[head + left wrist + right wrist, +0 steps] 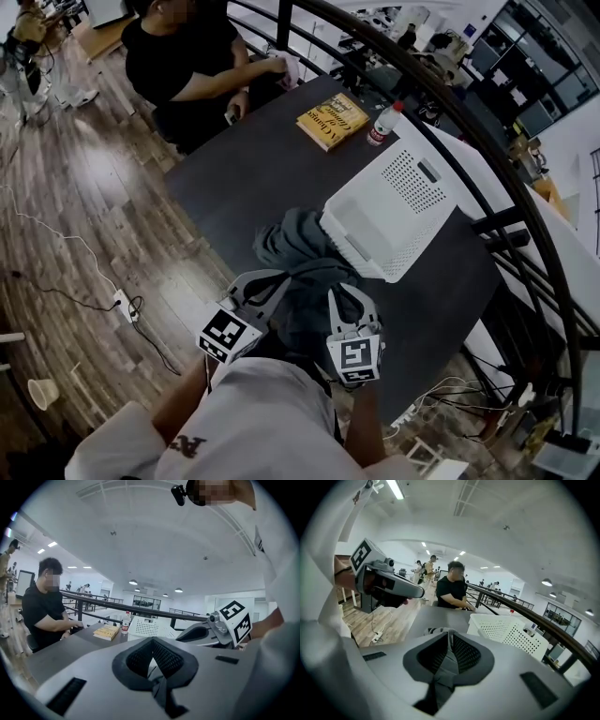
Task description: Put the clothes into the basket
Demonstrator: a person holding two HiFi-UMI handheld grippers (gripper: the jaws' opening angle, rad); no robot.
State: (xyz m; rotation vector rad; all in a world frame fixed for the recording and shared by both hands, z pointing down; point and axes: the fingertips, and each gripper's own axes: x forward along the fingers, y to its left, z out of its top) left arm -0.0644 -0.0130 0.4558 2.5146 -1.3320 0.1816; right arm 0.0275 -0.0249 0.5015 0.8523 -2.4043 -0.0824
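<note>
The print on the yellow book [333,120] is too small to read.

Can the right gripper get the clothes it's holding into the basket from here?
Probably yes: the right gripper is shut on the clothes, and the basket stands right beside the pile, with nothing between them.

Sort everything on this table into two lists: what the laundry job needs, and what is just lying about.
Part of the job:
- grey clothes, heaped at the near edge
- white basket, right beside them

Just lying about:
- yellow book
- bottle with a red cap, next to the book
</note>
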